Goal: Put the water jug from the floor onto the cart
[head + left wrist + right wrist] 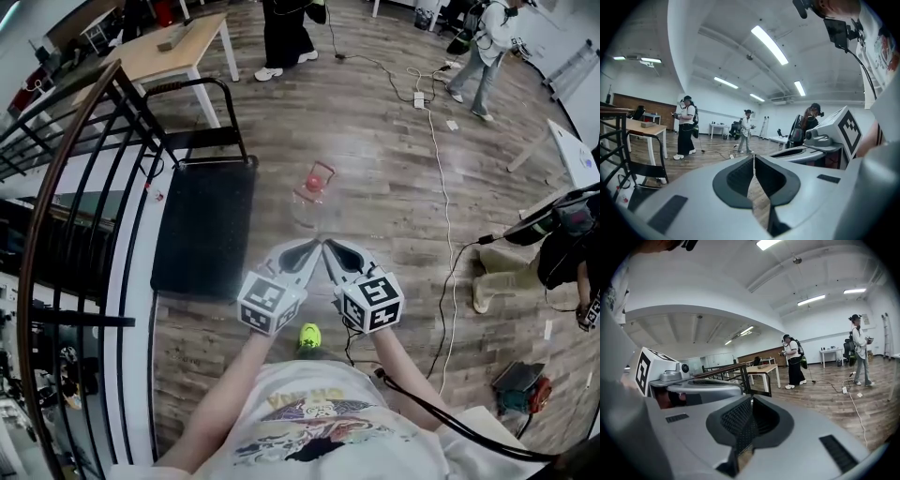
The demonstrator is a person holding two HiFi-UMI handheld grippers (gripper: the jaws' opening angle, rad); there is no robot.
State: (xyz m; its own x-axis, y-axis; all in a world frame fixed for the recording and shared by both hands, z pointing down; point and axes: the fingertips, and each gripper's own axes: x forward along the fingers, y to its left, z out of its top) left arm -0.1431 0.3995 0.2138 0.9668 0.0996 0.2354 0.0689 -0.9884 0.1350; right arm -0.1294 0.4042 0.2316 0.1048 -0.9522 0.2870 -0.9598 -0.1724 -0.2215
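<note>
The water jug (313,199), clear with a red cap and red handle, stands on the wood floor just ahead of both grippers. To its left lies the cart (204,227), a black flat platform with a black tube handle at its far end. My left gripper (313,247) and right gripper (331,247) are side by side, tips nearly touching each other, a short way before the jug. Both are shut with nothing between the pads. In the left gripper view the left gripper (753,162) has its jaws pressed together; the right gripper (750,404) looks the same in its own view. The jug is hidden in both gripper views.
A black metal railing (84,169) runs along the left. A wooden table (178,47) stands at the back left. A white cable (441,178) trails over the floor. People stand at the back, one person sits at the right (553,253). A yellow-green ball (309,335) lies near my feet.
</note>
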